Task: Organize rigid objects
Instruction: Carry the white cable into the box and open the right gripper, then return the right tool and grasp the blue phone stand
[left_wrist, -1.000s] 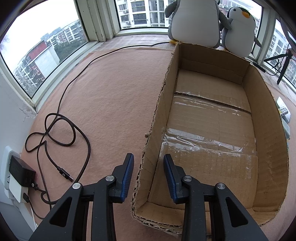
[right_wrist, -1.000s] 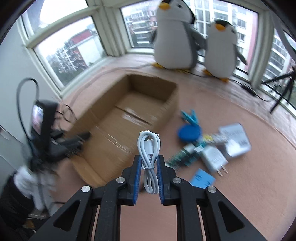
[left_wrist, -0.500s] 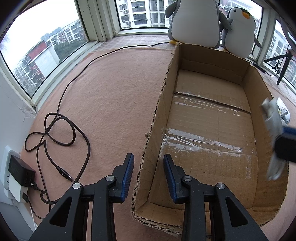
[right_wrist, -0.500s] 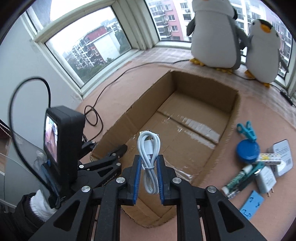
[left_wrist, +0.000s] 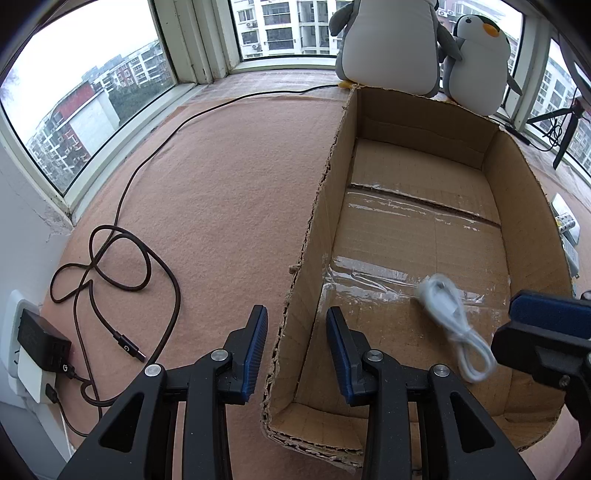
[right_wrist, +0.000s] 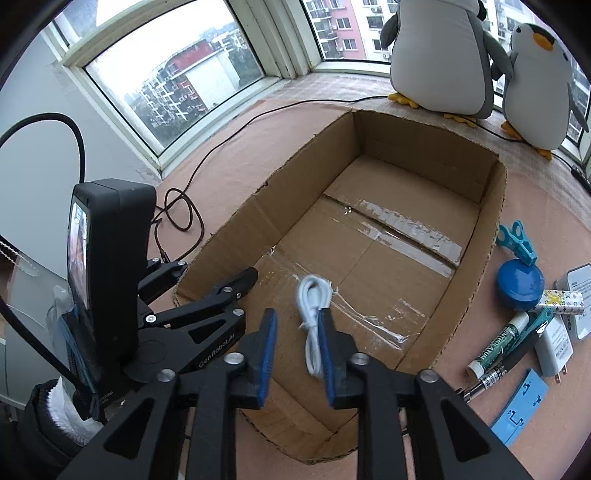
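The box (right_wrist: 491, 229) is brown cardboard, dull and rough at its torn edges, with shiny clear tape (right_wrist: 410, 229) across its bottom. The floor (left_wrist: 221, 206) has a fuzzy pink felt cover. The cable (right_wrist: 314, 295) looks like smooth white plastic. Each claw (right_wrist: 295, 354) is dull black plastic with ridged blue pads (right_wrist: 267, 354) and shiny metal screws (right_wrist: 234, 357). The penguins (right_wrist: 439, 55) are soft plush cloth.

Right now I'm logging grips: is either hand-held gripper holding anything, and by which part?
The left hand-held gripper clamps the cardboard box by its side wall. The right hand-held gripper is opening, releasing the white cable.
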